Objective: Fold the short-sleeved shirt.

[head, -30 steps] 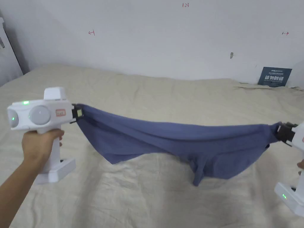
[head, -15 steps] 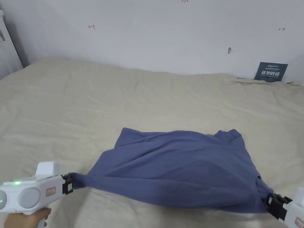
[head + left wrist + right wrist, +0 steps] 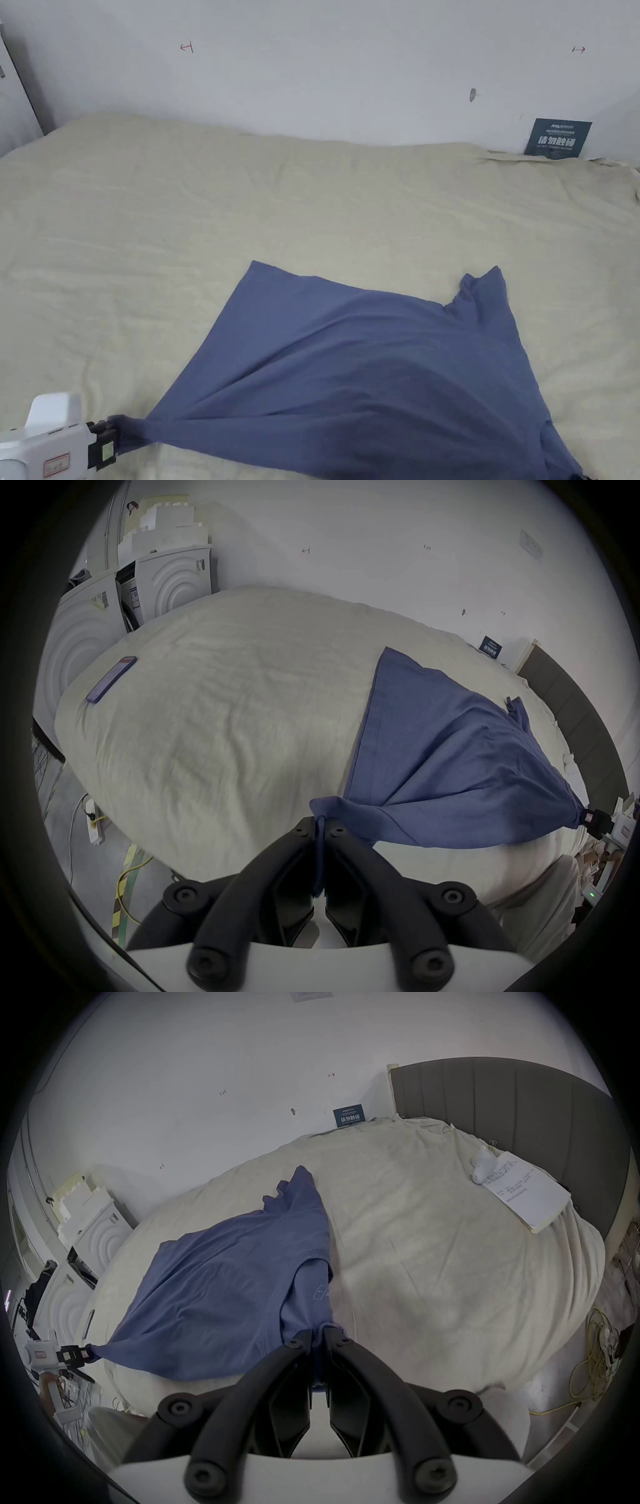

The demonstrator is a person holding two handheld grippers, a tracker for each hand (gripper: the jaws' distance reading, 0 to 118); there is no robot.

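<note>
The blue short-sleeved shirt (image 3: 375,381) lies spread on the beige bed sheet (image 3: 187,219) in the lower middle and lower right of the head view, its long axis running from lower left to lower right along the near edge, with the far hem corner pointing toward the upper left and a sleeve tip poking up toward the upper right. The left gripper (image 3: 106,445), at the lower left corner of that frame, has its jaws clenched on a bunched corner of the cloth, and its own view shows fabric pinched between the closed jaws (image 3: 320,830). The right gripper (image 3: 317,1336) likewise grips the other near corner, the cloth gathered between its closed jaws in the lower middle of its view. A phone (image 3: 111,679) rests on the sheet at the left of the left gripper view. Compared with a second ago, when the shirt hung stretched in the air between the two grippers, it now rests flat on the bed, and both grippers have dropped toward the bottom edge of the head view.
</note>
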